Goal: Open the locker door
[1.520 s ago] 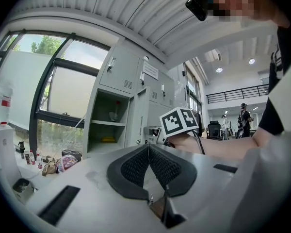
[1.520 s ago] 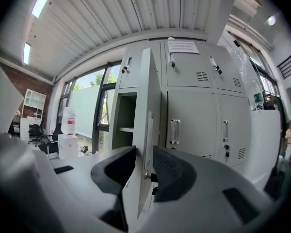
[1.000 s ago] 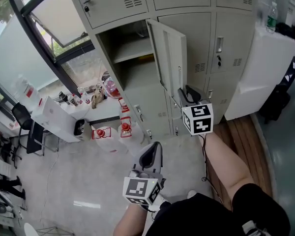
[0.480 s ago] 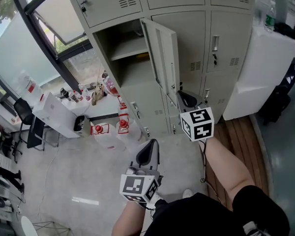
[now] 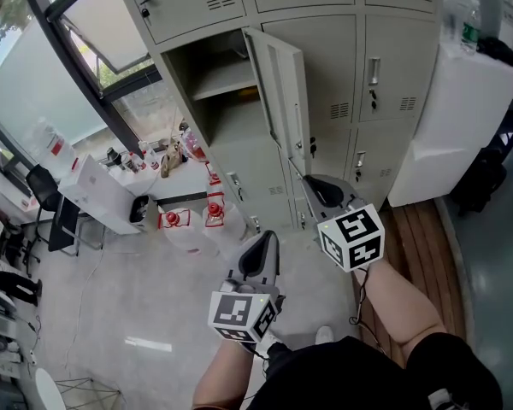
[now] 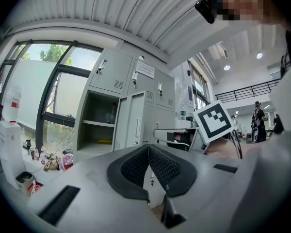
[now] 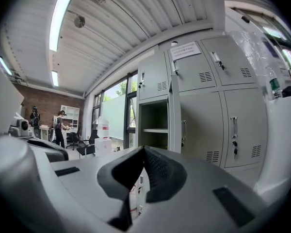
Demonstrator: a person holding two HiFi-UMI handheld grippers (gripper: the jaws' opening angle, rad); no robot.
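Note:
The grey locker door (image 5: 286, 92) stands swung open, edge-on to me, and shows a compartment (image 5: 222, 101) with one shelf and a small yellow thing on its floor. My right gripper (image 5: 303, 180) hangs just below and in front of the door's lower edge, apart from it and shut on nothing. Lower and further left, my left gripper (image 5: 268, 237) is shut and empty too. In the right gripper view the pads of the right gripper (image 7: 144, 148) meet, with the door's edge (image 7: 175, 115) beyond. The left gripper view shows the left gripper (image 6: 148, 146) shut, the door (image 6: 136, 127) ahead of it.
Closed lockers (image 5: 385, 75) fill the bank to the right of the door. A white cabinet (image 5: 453, 126) with a bottle (image 5: 470, 26) on it stands at the far right. Jugs and clutter (image 5: 192, 220) and white boxes (image 5: 98, 196) sit on the floor at the left, under the window.
My right gripper has drawn back from the door's edge toward me and now sits lower in the head view. The left gripper has barely shifted. The door stays open.

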